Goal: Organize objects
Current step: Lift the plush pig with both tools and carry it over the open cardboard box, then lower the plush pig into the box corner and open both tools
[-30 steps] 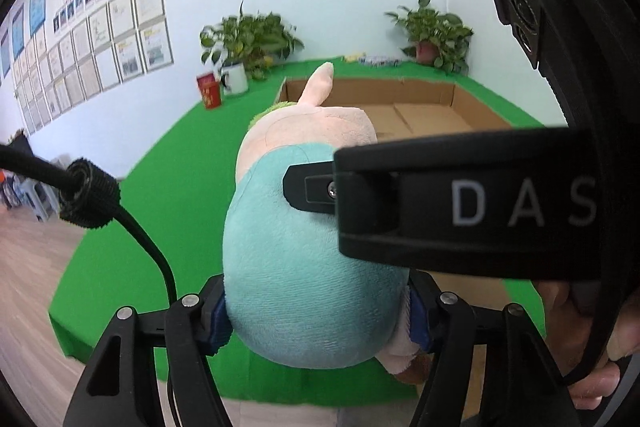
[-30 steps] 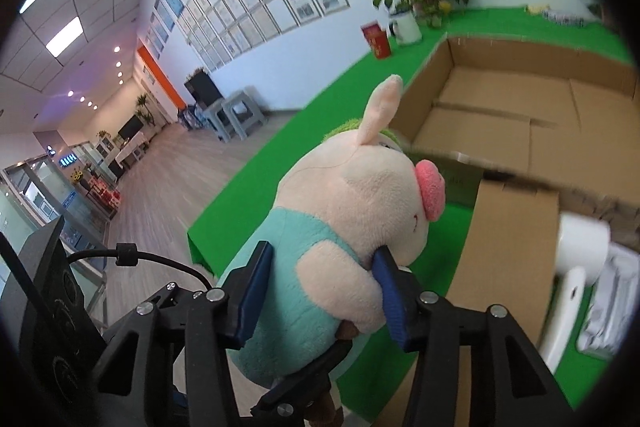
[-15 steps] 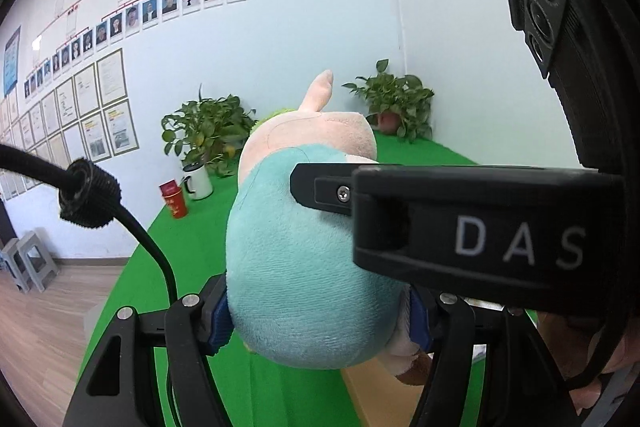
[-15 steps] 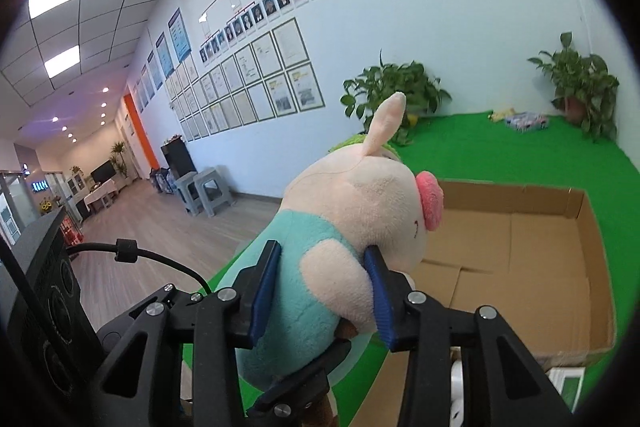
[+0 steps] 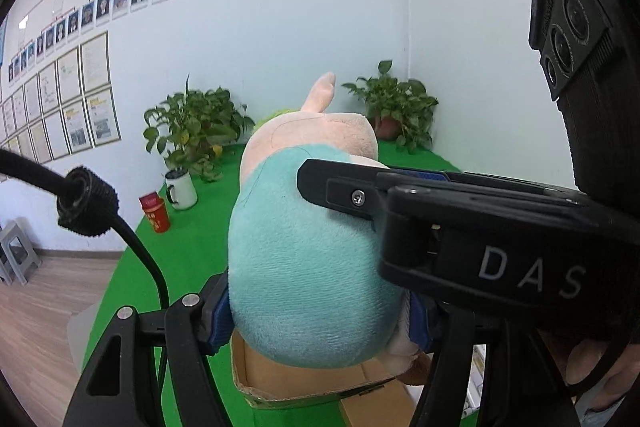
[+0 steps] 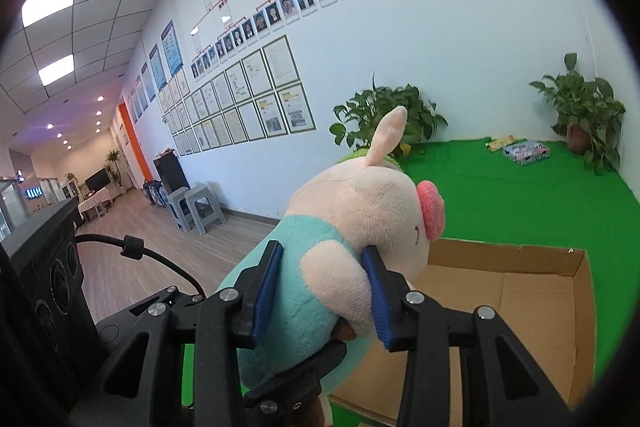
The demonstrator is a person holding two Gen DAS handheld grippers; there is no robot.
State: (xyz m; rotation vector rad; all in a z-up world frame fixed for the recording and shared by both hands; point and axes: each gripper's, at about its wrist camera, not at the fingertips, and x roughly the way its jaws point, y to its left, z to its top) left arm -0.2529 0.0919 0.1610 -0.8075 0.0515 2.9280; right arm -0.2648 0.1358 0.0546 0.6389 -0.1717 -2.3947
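A plush pig (image 5: 304, 259) with a teal shirt and pink snout is held in the air by both grippers. My left gripper (image 5: 316, 319) is shut on its teal lower body. My right gripper (image 6: 320, 291) is shut on its chest and arm, just below the head (image 6: 368, 203). The right gripper's body crosses the left wrist view (image 5: 480, 251) in front of the pig. An open cardboard box (image 6: 520, 303) lies on the green table below and beyond the pig; its near corner also shows in the left wrist view (image 5: 280, 387).
The green table (image 6: 500, 195) runs to a white wall. Two potted plants (image 6: 384, 115) (image 6: 580, 111), a white mug (image 5: 182, 189), a red can (image 5: 154, 213) and a small colourful box (image 6: 526, 151) stand along the far edge. Grey stools (image 6: 196, 207) stand on the wooden floor at left.
Both grippers have lifted the pig higher and tilted up; the box has dropped lower in both views and more wall shows. The grip on the pig is unchanged.
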